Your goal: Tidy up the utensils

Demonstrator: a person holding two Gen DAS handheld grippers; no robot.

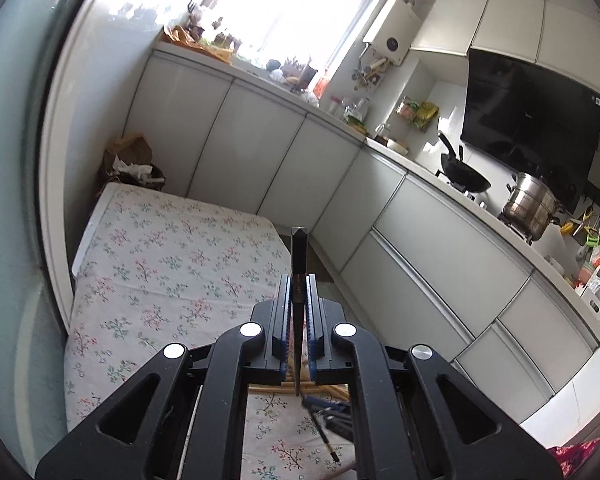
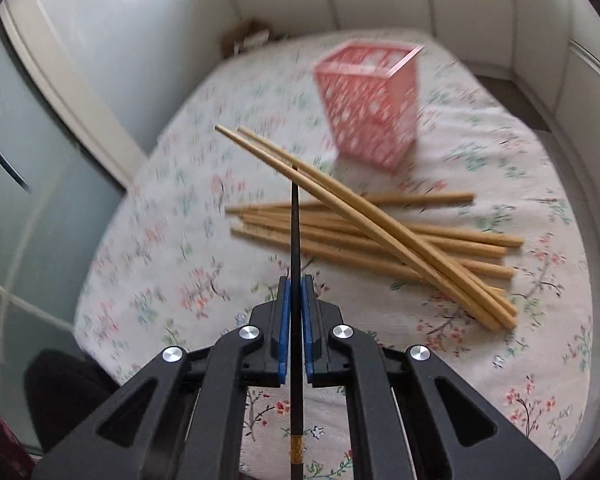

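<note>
My left gripper [image 1: 299, 280] is shut on a dark chopstick [image 1: 299, 256] that sticks out past the pads, raised over the floral-cloth table [image 1: 160, 264]. Under its jaws lie more dark chopsticks [image 1: 324, 426] and the ends of wooden ones [image 1: 288, 387]. My right gripper [image 2: 296, 282] is shut on another dark chopstick [image 2: 295, 220] with a gold band near its back end, held above a pile of several wooden chopsticks [image 2: 380, 232] on the cloth. Two of the wooden ones lie slanted across the others. A pink perforated basket [image 2: 370, 100] stands upright beyond the pile, blurred.
White kitchen cabinets [image 1: 284, 160] run along the far side of the table, with a wok [image 1: 466, 176] and a steel pot [image 1: 530, 204] on the stove. A bin with paper [image 1: 136, 164] sits behind the table. A glass door [image 2: 28, 200] borders the table's left.
</note>
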